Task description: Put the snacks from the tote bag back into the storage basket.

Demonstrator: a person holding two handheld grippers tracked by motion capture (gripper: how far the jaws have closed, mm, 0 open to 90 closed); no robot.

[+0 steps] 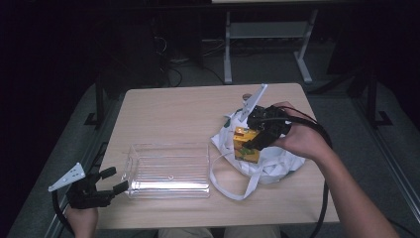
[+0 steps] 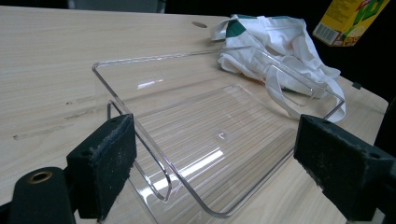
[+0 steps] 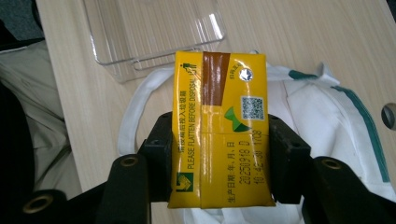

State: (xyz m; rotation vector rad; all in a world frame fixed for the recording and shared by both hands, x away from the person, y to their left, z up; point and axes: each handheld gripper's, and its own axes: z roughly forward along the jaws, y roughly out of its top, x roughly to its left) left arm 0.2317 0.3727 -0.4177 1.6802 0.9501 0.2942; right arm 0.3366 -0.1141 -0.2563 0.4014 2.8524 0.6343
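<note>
Item one: a small yellow rectangular drink carton [image 3: 219, 130] with a brown strip, a foil straw seal and a printed date on its upper face, clamped between the black pads of the right gripper [image 3: 219, 156], one pad flat against each long side; in the high view the same right gripper [image 1: 252, 141] holds the carton [image 1: 246, 144] off the table surface, above the bag, right of centre on the tabletop. Item two: a crumpled white cloth tote bag [image 1: 267, 161] with green trim and long white handles, lying on the right half of the table directly under the carton, one handle looping toward the near edge; the bag [image 3: 327, 107] spreads beneath and to the right of the jaws in the right gripper view. Item three: a clear rectangular plastic tray [image 1: 168, 168] with a ribbed floor and low walls, empty, standing near the left near corner of the table, just left of the bag handle and apart from it. Item four: the left gripper [image 1: 111, 181], held at the near left edge of the table, its jaws spread wide, one on each side of the tray's near left corner; in the left gripper view the tray [image 2: 196, 140] rim runs past the left pad, and whether that pad touches the rim cannot be told. Item five: a light wooden rectangular table [image 1: 173, 114] bearing all of the above, with a dark floor around it.
</note>
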